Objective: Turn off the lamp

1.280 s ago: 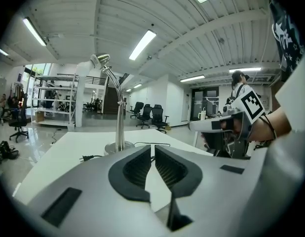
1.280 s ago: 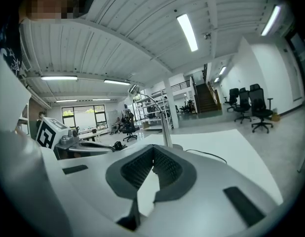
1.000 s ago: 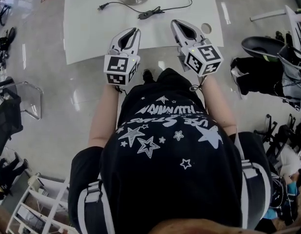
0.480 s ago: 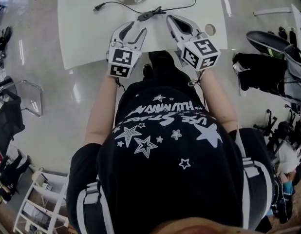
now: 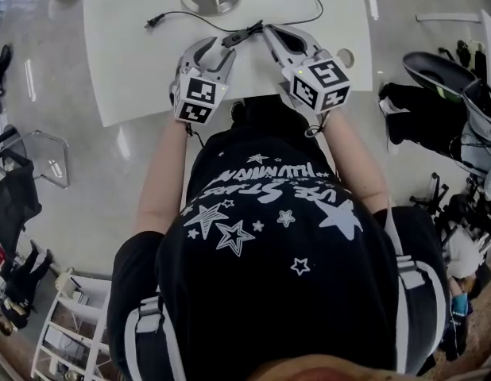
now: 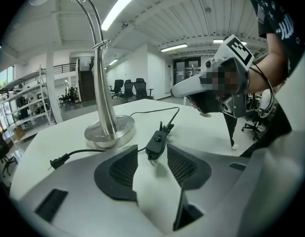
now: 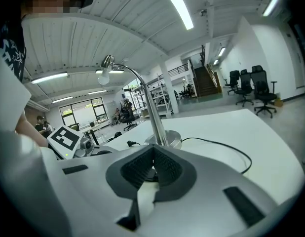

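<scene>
The lamp [image 6: 109, 130] is stood at the far side of the desk [image 5: 134, 62], and its cord switch [image 6: 156, 144] is laid nearer, in front of the base. The step in hand is judged to be the reach for that switch. It is best done if the light switch is first steadied, since it may be slid on the smooth desk. The button on top is then best pressed straight down, without the cord [image 6: 142, 113] being tugged. The left tongs [image 5: 218, 50] are held moderately open and empty, with the switch seen just beyond the gap between the tips. The right tongs [image 7: 153, 152] are drawn together at the tips, just right of the switch. Nothing is seen to be gripped by them, though a dark shape is glimpsed below the pads.
</scene>
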Tool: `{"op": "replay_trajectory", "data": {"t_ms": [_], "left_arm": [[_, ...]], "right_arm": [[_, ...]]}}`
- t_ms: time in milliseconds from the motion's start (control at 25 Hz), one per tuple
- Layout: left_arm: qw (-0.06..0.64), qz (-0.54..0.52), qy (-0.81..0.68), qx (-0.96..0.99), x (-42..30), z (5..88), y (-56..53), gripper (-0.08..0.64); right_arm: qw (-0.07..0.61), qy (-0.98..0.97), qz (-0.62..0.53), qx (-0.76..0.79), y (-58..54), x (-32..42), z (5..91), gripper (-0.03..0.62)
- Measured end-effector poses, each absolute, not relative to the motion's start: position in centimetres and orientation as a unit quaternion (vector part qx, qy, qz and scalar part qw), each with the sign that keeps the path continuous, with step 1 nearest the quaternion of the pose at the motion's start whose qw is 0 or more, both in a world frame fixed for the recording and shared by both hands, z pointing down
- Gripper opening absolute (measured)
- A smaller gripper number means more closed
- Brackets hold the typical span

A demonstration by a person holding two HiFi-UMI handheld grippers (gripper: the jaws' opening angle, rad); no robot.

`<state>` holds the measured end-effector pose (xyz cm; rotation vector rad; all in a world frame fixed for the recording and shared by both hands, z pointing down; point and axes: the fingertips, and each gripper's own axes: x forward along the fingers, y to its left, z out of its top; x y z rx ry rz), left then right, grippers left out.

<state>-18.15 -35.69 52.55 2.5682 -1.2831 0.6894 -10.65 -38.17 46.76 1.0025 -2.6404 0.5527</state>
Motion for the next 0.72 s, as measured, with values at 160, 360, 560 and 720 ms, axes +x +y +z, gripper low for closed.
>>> {"op": "replay_trajectory", "data": {"t_ms": [160, 360, 560, 720], "left_arm": [[0.081, 0.249, -0.42, 0.869, -17.8, 53.2, -36.5, 0.179], [0.075, 0.267, -0.408, 0.87, -17.3, 54.0, -36.9, 0.178], [0.078, 0.275, -0.402, 0.87, -17.0, 54.3, -36.8, 0.17], [0.082, 0.275, -0.4, 0.871, -17.0, 54.3, -36.5, 0.138]], "right_arm": [[0.145, -0.913, 0.19, 0.33, -38.8, -11.7, 47.5, 0.005], [0.177, -0.921, 0.208, 0.28, -38.0, -13.3, 49.3, 0.005], [0.205, -0.923, 0.223, 0.236, -37.5, -14.6, 50.5, 0.005], [0.239, -0.922, 0.223, 0.208, -37.0, -15.8, 51.7, 0.005]]}}
